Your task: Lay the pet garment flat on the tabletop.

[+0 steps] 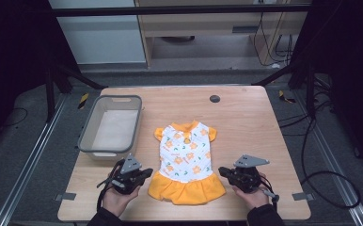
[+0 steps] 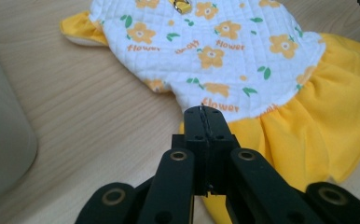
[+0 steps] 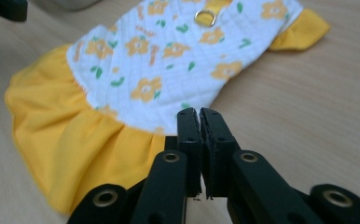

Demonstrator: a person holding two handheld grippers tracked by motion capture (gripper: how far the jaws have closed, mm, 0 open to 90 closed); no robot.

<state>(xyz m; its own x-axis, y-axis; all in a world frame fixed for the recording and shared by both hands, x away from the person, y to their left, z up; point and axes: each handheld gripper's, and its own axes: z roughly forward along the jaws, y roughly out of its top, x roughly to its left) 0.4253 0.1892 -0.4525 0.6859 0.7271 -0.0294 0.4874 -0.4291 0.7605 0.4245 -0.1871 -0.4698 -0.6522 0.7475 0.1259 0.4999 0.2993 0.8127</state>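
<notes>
Yellow and white catches the eye first: a small quilted white dress with orange flower print and a yellow ruffled skirt [image 1: 186, 162] lies flat near the middle of the light wooden desk [image 1: 245, 117], collar pointing away from the person, skirt hem toward the near edge. Each of its 2 short yellow sleeves is spread out to its own side.

On the left, the left tool [image 1: 145, 173] sits just beside the skirt's left edge, held in the person's left hand [image 1: 117, 197]. From the left gripper view, that tool [image 2: 205, 111] has its black jaws pressed fully together, tips poised right at the seam where white bodice meets yellow ruffle; nothing is caught between them, and whether the tips touch the fabric I cannot tell.

Over on the right, the right tool [image 1: 222, 170] mirrors it, just beside the skirt's right edge, gripped by the right hand [image 1: 252, 194]. The right gripper view shows this tool [image 3: 199, 113] with jaws almost together, a thin slit between them, no cloth in the gap, the tips over the bodice's lower edge.

Left of the dress, near its sleeve but apart from it, stands a grey rectangular plastic basket [image 1: 89, 129]. A small dark round disc [image 1: 214, 99] sits on the desk far beyond the collar.
</notes>
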